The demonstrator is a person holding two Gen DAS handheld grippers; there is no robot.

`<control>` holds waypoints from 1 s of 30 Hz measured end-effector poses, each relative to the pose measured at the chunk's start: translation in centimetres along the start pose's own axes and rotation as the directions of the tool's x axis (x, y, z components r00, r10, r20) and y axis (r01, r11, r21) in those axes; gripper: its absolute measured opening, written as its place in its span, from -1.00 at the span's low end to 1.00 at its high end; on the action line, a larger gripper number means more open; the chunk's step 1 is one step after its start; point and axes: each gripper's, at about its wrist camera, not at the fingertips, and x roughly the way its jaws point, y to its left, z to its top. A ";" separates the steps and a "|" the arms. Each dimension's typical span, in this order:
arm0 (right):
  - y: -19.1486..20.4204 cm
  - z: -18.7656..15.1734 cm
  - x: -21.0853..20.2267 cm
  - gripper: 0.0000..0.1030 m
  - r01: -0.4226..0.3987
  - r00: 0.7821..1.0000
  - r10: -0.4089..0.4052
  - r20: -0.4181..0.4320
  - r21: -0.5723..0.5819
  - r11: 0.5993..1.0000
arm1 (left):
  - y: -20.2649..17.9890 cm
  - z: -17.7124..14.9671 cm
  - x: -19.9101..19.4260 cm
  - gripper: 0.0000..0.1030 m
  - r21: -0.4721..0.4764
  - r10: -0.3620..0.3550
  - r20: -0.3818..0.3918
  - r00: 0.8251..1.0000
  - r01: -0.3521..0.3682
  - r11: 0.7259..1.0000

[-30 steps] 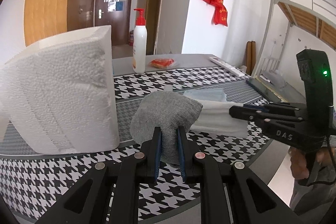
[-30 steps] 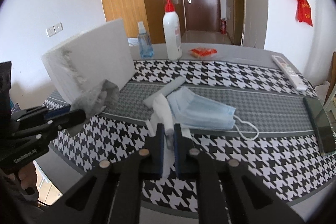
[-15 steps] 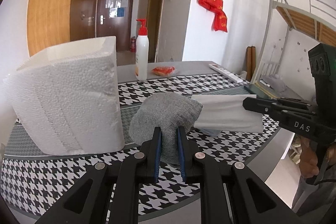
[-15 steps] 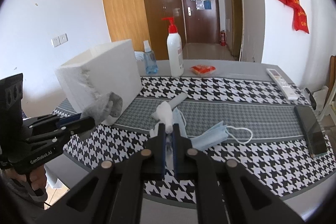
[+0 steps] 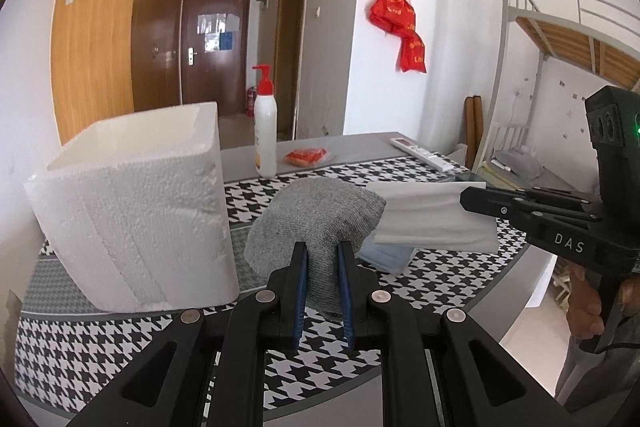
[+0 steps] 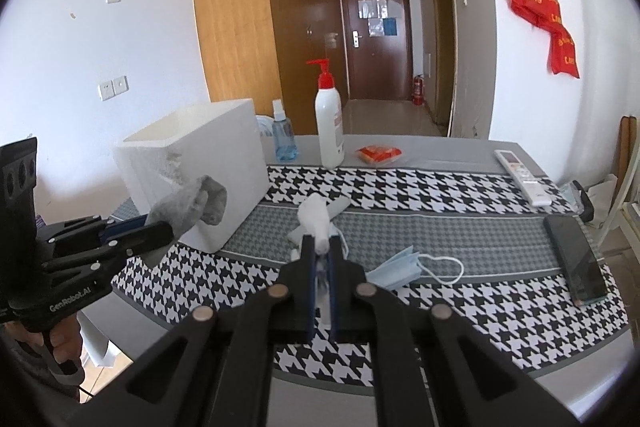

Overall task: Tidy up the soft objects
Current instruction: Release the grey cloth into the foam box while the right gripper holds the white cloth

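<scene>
Risk of the white cloth [image 6: 316, 219] slipping loose, pinched only at one end and trailing toward the mask [image 6: 396, 269]; risk of the grey sock [image 5: 316, 215] snagging the foam box [image 5: 136, 203] rim. Left gripper [image 5: 322, 291] jaws nearly closed, clamping sock just beside box. Right gripper [image 6: 320, 291] jaws closed on cloth, above worktop [image 6: 460, 223].

grey sock [image 5: 316, 215] – houndstooth (black-white) cloth [image 5: 120, 339]
</scene>
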 end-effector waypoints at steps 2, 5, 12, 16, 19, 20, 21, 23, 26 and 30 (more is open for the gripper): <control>-0.2 0.0 0.0 -0.85 0.001 1.000 -0.001 0.000 0.007 1.000 | -0.2 0.2 0.0 -0.70 0.006 0.003 0.004 1.000 -0.003 1.000; -0.3 0.1 -0.2 -0.85 0.005 1.000 -0.005 0.005 0.013 1.000 | -0.4 0.4 -0.2 -0.70 0.014 0.004 0.014 1.000 -0.004 1.000; -0.6 0.7 -0.7 -0.85 0.019 0.999 -0.020 0.032 0.021 1.000 | -0.9 1.4 0.1 -0.70 0.028 0.005 0.026 1.000 -0.006 1.000; -0.8 1.1 -0.7 -0.85 0.032 0.999 -0.033 0.043 0.023 0.999 | -1.2 2.0 0.3 -0.70 0.041 0.006 0.037 0.999 -0.007 0.999; -0.8 1.5 -0.8 -0.85 0.036 0.998 -0.037 0.054 0.023 0.999 | -1.4 2.5 0.3 -0.70 0.049 0.006 0.051 0.999 -0.008 0.999; -0.9 1.6 -0.8 -0.85 0.036 0.998 -0.037 0.057 0.023 0.999 | -1.4 2.7 0.3 -0.70 0.051 0.007 0.055 0.998 -0.010 0.999; -0.9 1.7 -0.8 -0.85 0.035 0.998 -0.036 0.057 0.023 0.999 | -1.4 2.9 0.3 -0.70 0.054 0.009 0.061 0.998 -0.012 0.998; -1.0 2.0 -0.8 -0.85 0.034 0.998 -0.035 0.060 0.027 0.999 | -1.3 3.2 0.3 -0.70 0.054 0.013 0.070 0.997 -0.017 0.998; -0.9 2.5 -0.9 -0.85 0.031 0.997 -0.033 0.072 0.028 0.999 | -1.3 3.8 0.3 -0.70 0.056 0.016 0.085 0.996 -0.021 0.998; -0.7 3.0 -1.0 -0.85 0.033 0.996 -0.034 0.088 0.015 0.999 | -1.0 4.3 0.0 -0.70 0.061 0.024 0.103 0.994 -0.030 0.998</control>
